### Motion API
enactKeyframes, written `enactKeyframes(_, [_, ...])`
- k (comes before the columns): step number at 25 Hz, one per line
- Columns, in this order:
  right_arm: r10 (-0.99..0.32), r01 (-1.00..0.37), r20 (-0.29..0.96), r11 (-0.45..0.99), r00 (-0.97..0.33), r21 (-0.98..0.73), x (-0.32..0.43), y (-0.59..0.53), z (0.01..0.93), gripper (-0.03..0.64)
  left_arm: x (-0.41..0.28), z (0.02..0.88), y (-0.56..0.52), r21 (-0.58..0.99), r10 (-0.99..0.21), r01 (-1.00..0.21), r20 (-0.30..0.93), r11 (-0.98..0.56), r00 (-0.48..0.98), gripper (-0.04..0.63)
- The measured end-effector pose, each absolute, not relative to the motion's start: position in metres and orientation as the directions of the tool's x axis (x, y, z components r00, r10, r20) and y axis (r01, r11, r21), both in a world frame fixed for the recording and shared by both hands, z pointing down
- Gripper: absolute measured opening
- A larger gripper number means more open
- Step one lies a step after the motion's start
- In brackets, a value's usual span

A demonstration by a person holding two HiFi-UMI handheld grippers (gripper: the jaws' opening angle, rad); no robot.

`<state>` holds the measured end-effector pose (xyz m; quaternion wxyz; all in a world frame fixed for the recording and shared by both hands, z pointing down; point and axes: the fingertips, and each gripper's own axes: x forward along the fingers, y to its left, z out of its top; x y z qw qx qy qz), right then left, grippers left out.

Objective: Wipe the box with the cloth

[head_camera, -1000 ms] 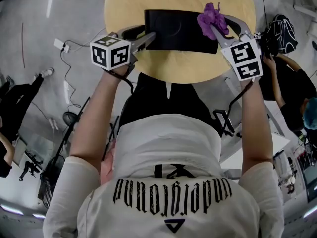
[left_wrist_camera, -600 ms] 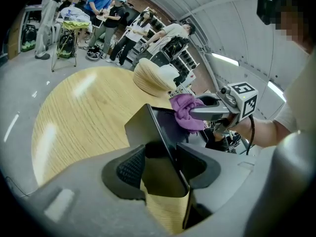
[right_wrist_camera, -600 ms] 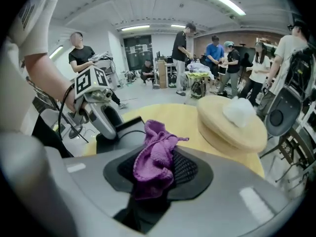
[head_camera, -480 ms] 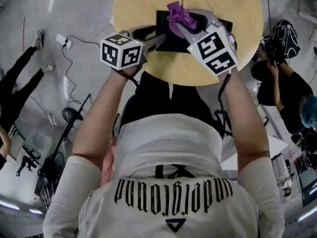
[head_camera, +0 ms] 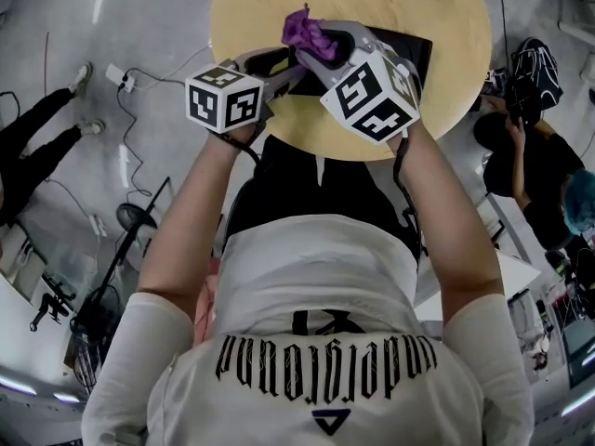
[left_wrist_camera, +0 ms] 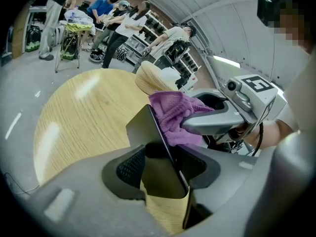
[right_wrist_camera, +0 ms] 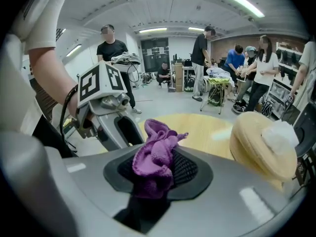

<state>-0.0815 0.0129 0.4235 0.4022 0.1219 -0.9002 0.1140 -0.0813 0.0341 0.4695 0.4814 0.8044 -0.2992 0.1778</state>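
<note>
The left gripper (left_wrist_camera: 160,169) is clenched on 1 corner of the black box (left_wrist_camera: 143,130), steadying it on the round bench (head_camera: 456,82). The right gripper (right_wrist_camera: 153,177) grasps the purple cloth (right_wrist_camera: 154,154), which is laid against the box top to wipe.

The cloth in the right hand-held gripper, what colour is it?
Purple. The cloth shows best in the right gripper view.
</note>
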Motion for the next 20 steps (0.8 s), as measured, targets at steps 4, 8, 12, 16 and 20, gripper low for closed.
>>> enactKeyframes(4, [-0.123,-0.328,0.763,0.937,-0.635,-0.122,-0.047,0.024,0.425,0.129,-0.079,0.469,0.033,0.661,-0.318,-0.662,0.581,-0.353,0.749,0.212])
enactKeyframes(8, [-0.135,-0.355,0.793,0.929,-0.594,-0.108,0.004,0.033,0.426,0.125,-0.080,0.470,0.033,0.655,-0.318,-0.668,0.588,-0.354,0.744,0.212])
enactKeyframes(12, [-0.167,-0.439,0.845,0.894,-0.508,-0.087,0.080,0.036,0.430,0.123,-0.079,0.473,0.031,0.652,-0.321,-0.671,0.589,-0.353,0.742,0.211])
enactKeyframes(16, [-0.190,-0.491,0.861,0.868,-0.473,-0.078,0.115,0.042,0.427,0.120,-0.078,0.472,0.033,0.651,-0.330,-0.675,0.589,-0.346,0.737,0.210])
enactKeyframes(20, [-0.168,-0.452,0.840,0.886,-0.516,-0.100,0.084,0.056,0.428,0.114,-0.077,0.472,0.034,0.647,-0.340,-0.682,0.591,-0.341,0.731,0.210])
